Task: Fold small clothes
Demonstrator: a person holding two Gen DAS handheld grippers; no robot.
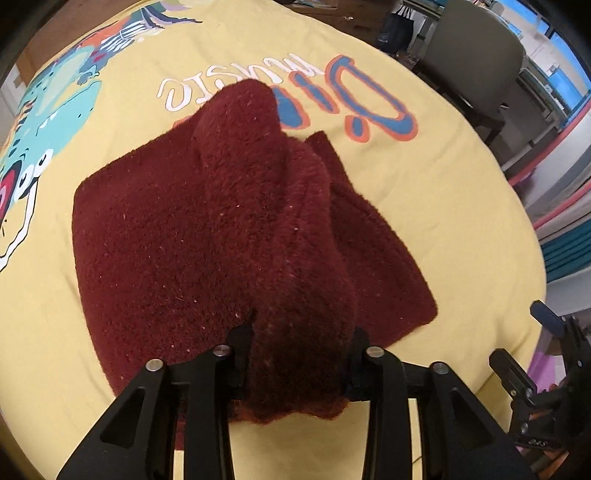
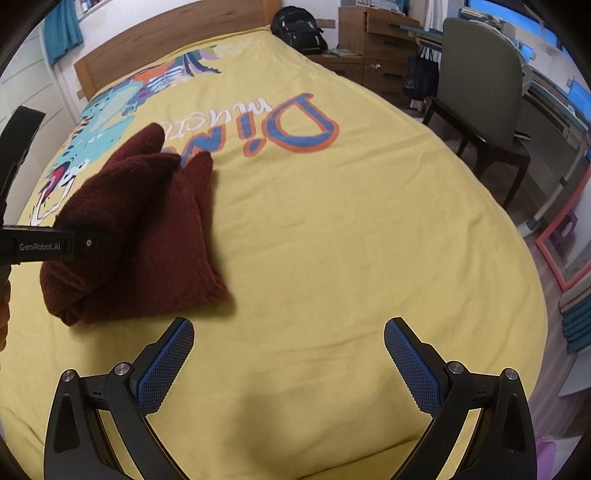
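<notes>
Dark red cloth [image 1: 207,236] on yellow bed [image 1: 461,206], long axis toward headboard. Left claw [image 1: 299,354] clamped on lifted near fold. Right claw [image 2: 288,354] apart, empty, beside cloth's right edge.

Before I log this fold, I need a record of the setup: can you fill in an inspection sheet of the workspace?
Surface: yellow bedspread with dinosaur print, lightly wrinkled.
Job's things: dark red knit garment, partly folded; one fold lifted off the bed.
Clutter: nothing seen on the bed besides the garment.
Grippers: left gripper jaws shut on the garment's raised fold; right gripper jaws open, empty, above bare bedspread to the garment's right.
Cables: nothing seen.
Surroundings: grey chair, wooden drawers, black backpack, wooden headboard.
</notes>
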